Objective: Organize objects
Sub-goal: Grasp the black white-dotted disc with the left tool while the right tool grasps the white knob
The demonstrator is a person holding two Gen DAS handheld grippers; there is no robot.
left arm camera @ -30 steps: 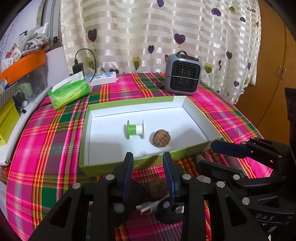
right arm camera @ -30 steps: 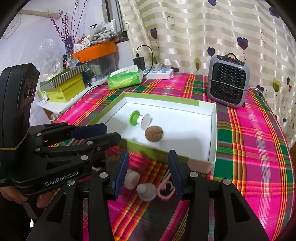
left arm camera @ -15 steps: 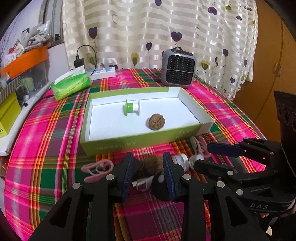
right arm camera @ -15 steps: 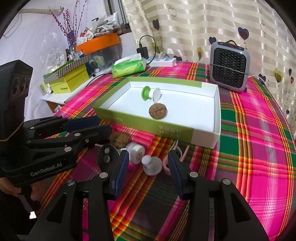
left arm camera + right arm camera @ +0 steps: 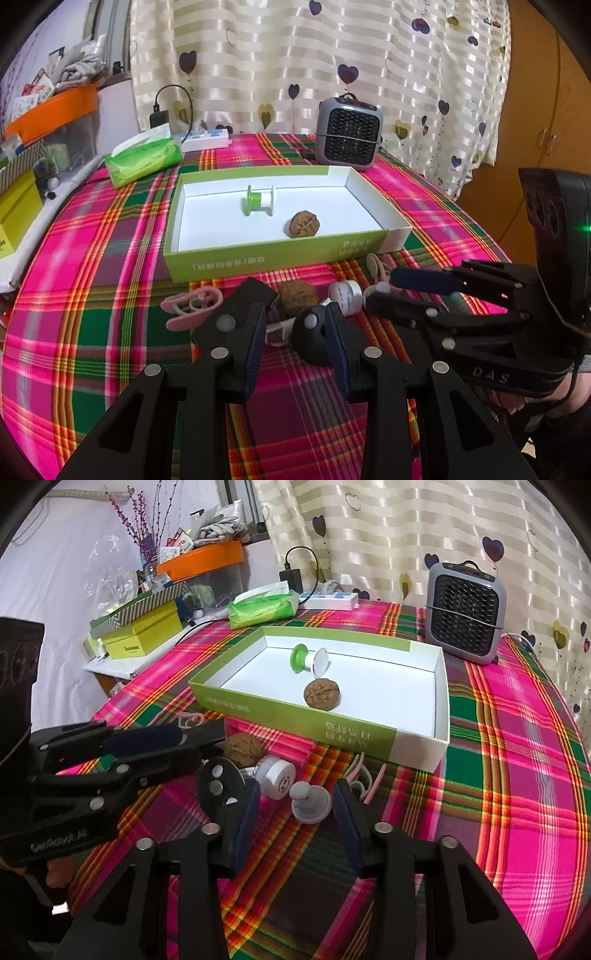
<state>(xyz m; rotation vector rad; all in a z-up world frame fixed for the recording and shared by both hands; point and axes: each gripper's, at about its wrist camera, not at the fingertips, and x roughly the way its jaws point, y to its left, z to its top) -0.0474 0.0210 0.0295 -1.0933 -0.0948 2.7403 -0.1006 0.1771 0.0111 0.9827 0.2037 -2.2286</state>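
Note:
A green-and-white box (image 5: 280, 258) (image 5: 295, 723) holds a green spool (image 5: 258, 199) (image 5: 308, 659) and a walnut (image 5: 303, 229) (image 5: 322, 694). In front of it on the plaid cloth lie a second walnut (image 5: 295, 297) (image 5: 242, 749), a white round cap (image 5: 347, 291) (image 5: 277, 773), a grey knob (image 5: 309, 802), a black round piece (image 5: 310, 336) (image 5: 218, 782) and pink clips (image 5: 192, 304) (image 5: 364, 779). My left gripper (image 5: 295, 347) (image 5: 155, 740) is open and empty over the black piece. My right gripper (image 5: 295, 821) (image 5: 424, 282) is open and empty around the grey knob.
A grey heater (image 5: 349, 133) (image 5: 463, 613) stands behind the box. A green tissue pack (image 5: 144, 160) (image 5: 264, 607) and a white power strip (image 5: 205, 140) lie at the back left. Yellow boxes (image 5: 142, 637) and an orange-lidded bin (image 5: 201, 565) stand off the table's left edge.
Both grippers have pulled back from the box toward the table's front, so the loose items in front of it have come into fuller view. Both stay open.

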